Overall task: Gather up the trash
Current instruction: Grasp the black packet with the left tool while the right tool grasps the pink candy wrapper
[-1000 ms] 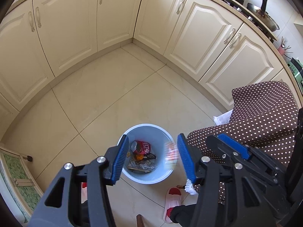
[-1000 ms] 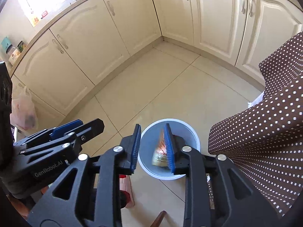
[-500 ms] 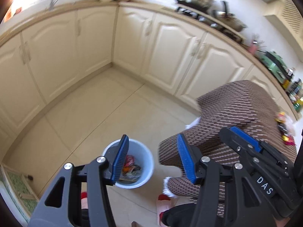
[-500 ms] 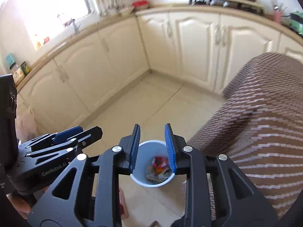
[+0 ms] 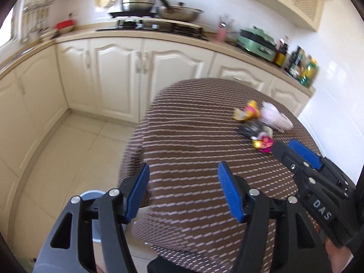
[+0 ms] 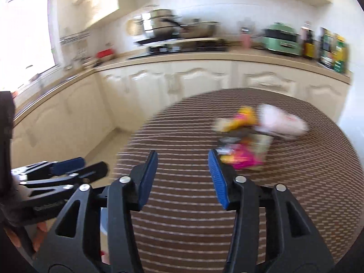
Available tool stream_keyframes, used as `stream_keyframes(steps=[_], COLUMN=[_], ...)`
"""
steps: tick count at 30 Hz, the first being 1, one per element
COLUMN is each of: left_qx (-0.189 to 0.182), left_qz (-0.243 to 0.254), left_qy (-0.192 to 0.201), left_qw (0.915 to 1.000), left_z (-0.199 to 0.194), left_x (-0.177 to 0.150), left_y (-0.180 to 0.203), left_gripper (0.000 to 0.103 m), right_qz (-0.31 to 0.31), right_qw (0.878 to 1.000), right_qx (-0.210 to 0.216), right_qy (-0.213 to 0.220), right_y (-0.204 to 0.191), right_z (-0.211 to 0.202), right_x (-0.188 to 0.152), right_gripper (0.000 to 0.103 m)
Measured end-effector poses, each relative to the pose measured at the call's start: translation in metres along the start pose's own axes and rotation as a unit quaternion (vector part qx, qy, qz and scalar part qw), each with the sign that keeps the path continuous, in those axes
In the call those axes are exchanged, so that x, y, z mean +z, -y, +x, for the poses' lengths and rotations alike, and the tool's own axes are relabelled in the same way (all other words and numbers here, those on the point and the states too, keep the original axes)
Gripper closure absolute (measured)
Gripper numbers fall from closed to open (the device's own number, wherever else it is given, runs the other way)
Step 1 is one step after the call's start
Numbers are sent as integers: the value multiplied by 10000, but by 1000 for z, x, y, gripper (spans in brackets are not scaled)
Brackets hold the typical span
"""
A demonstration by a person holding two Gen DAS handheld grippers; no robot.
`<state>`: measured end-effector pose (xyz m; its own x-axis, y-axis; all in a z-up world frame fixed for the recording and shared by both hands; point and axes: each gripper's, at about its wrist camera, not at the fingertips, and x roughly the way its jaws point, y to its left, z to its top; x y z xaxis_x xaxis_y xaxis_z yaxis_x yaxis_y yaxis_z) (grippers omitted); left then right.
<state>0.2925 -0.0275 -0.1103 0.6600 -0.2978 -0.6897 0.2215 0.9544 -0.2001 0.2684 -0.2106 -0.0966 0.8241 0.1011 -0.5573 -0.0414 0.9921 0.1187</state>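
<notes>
A small heap of trash lies on the far right of a round table with a brown dotted cloth [image 5: 193,136]: a yellow wrapper [image 5: 248,112], a pale pink bag [image 5: 275,119], a dark wrapper [image 5: 251,129] and a pink wrapper [image 5: 264,143]. The right wrist view shows the same heap, blurred, with the pink wrapper [image 6: 243,159] just beyond my right gripper [image 6: 183,175]. My left gripper [image 5: 183,193] is open and empty over the table's near edge. My right gripper is open and empty; it also shows in the left wrist view [image 5: 295,152]. The pale blue bin [image 5: 92,195] is low left, mostly hidden.
Cream cabinets [image 5: 118,75] line the walls under a counter with a stove, pots [image 5: 136,2], a green appliance [image 5: 257,41] and bottles [image 5: 302,66]. Tiled floor [image 5: 68,150] lies left of the table. A white wall [image 5: 336,86] stands to the right.
Both grippers have swung up from over the bin to the table top. The wrapper that was between the right gripper's fingers fell into the bin. The right gripper's jaws have opened wider.
</notes>
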Motion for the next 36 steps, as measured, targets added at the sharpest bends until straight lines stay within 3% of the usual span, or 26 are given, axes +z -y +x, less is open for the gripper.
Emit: stream_keyframes(steps=[6,13,14,15,20,26,36], left_qx=[-33,-59,-84,-100,-314,-520,-479], left_qz=[187,150,145,139,110,144,72], left_qy=[-242,-379,-389,-392,-426,-557,-662], left_qw=[9995,9992,9991,9991,9985,9970,9966], left_z=[34,59,62,63,77,98,140], left_x=[4,15,18,19,25,30,50], left_y=[34,45,47,48,59,79,99], left_gripper=[40,40,40,40,38,37,35], right_qz=[221,-22,-23,13,16,477,657], right_qw=[9984,9964,9955,9947,9985,9986,9976], right_qx=[-185,-87,-77,59,-23,-228,-209], right_qy=[-485,-840,-948,-1030,-549,-46,55], right_y=[53,56,58,61,73,111,128], right_z=[29,64,70,74,49,17,28], right_x=[-6,0,-1,-1,1,4,14], right_gripper=[52,53,67,68,70,70,70])
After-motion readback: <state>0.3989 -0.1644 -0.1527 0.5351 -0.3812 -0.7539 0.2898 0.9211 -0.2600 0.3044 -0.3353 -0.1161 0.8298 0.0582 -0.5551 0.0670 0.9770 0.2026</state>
